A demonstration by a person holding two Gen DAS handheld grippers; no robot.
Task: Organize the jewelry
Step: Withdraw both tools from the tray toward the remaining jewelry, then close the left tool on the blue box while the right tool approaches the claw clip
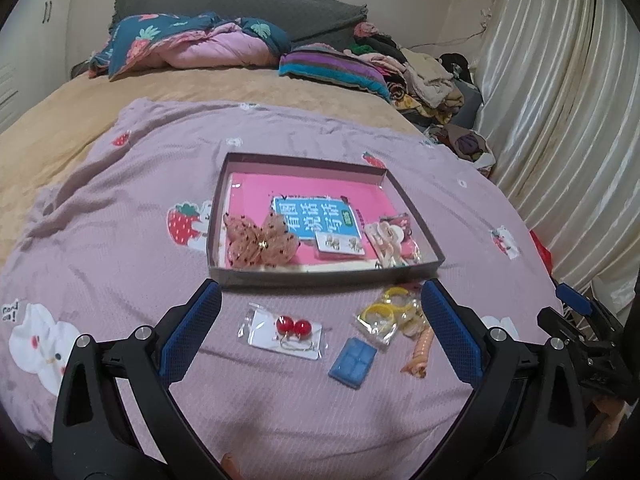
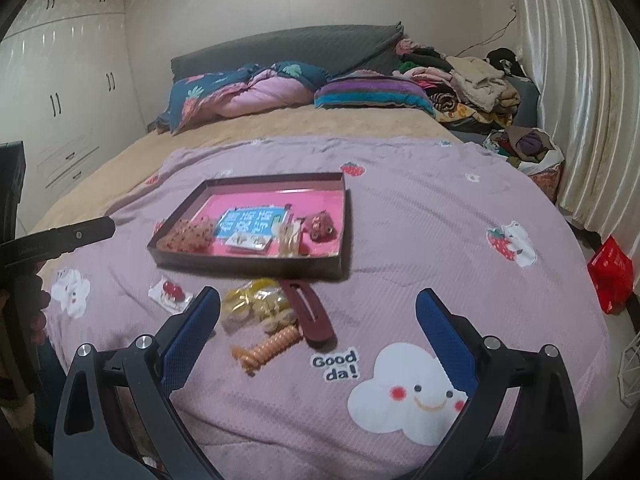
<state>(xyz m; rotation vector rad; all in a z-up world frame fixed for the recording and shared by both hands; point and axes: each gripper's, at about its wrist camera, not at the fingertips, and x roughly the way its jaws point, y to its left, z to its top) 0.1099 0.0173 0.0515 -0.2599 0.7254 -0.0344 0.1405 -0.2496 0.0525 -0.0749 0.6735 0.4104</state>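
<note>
On the bed, near its foot edge, a shallow tray [image 1: 224, 216] already held a bow [image 1: 260, 242] and some carded pieces, likely the sorted ones; the loose jewelry lay just outside its near wall, apparently awaiting transfer. The left claw [image 1: 320, 328] hovered released above the red earrings [image 1: 294, 327], holding nothing; the right claw [image 2: 318, 336] was likewise spread and empty. The dark hair clip [image 2: 307, 314] lay flat beside the yellow rings [image 2: 256, 304], its long axis running from the tray toward the foot edge.
</note>
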